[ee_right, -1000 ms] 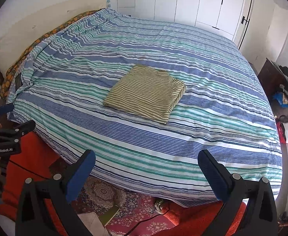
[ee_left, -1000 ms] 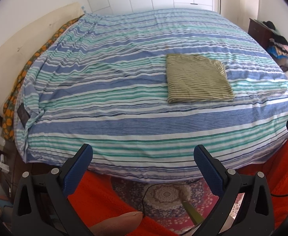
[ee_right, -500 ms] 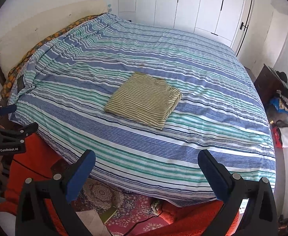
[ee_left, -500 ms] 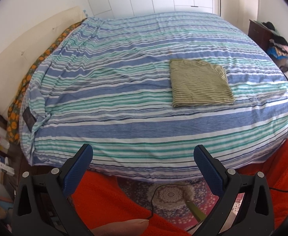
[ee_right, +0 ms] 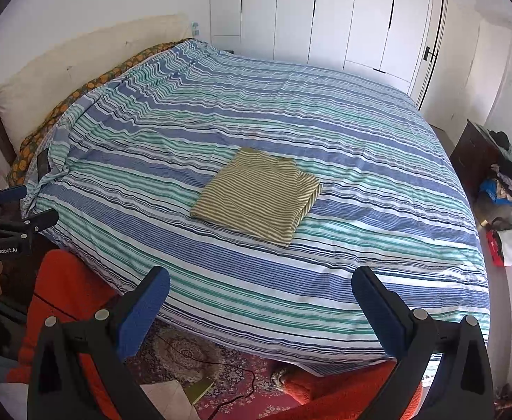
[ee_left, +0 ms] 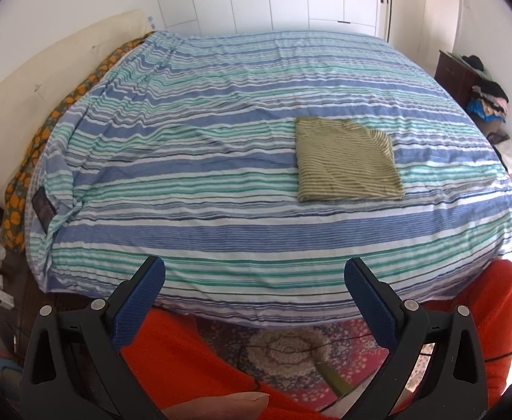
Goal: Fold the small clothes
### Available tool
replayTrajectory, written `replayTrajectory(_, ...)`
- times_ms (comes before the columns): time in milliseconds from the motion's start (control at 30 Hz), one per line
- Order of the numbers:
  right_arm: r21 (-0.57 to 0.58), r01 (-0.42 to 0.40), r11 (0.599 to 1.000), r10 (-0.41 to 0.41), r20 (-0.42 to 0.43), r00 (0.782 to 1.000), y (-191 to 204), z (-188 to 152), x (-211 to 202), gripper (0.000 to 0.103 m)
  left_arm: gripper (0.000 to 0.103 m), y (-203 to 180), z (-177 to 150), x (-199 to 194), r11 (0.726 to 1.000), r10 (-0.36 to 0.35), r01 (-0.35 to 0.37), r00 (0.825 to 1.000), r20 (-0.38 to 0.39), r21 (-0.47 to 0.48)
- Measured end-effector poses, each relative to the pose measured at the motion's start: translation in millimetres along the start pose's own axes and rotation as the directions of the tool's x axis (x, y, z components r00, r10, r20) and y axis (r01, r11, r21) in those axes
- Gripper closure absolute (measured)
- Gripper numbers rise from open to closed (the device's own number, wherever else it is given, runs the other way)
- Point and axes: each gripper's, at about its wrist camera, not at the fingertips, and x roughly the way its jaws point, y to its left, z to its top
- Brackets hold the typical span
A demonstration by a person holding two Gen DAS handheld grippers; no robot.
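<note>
We see the folded shirt [ee_right: 256, 196] lying mid-bed [ee_right: 326, 112], well beyond both tongs. Our left tongs [ee_left: 254, 280] and right tongs [ee_right: 260, 287] hover off the near edge, spread wide, holding nothing.

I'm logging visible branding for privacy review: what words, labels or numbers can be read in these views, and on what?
"GenRobot.AI": white lettering on the black body of the left gripper, seen in the right wrist view.
The dark tag at the striped duvet's corner: no print can be made out.
Nothing else readable.
</note>
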Motion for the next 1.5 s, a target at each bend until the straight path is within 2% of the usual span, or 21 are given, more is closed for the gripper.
replayTrajectory(167,-0.006,-0.003,1.000,0.003,-0.055,0.998,7.4,-18.4,18.1,0.001,0.001,-19.3,-8.7,6.8,0.999,0.014,-0.014,1.000,-0.014,0.046)
replayTrajectory(533,0.009,0.029,1.000,-0.028,-0.020,0.999,7.3,-13.0,15.1,0.001,0.001,-25.3,-2.1,-0.4,0.998,0.048,-0.050,0.998,0.033,0.046)
replayTrajectory(933,0.002,0.033,0.999,-0.033,-0.053,0.998,9.7,-18.9,22.9,0.001,0.001,-32.9,-4.6,-0.7,0.988,0.126,-0.130,0.990,0.062,0.081)
replayTrajectory(1500,0.032,0.051,0.998,-0.049,-0.038,0.998,3.6,-20.4,17.0,0.001,0.001,-36.7,-0.7,-4.7,0.994,0.077,-0.081,0.995,0.063,0.070)
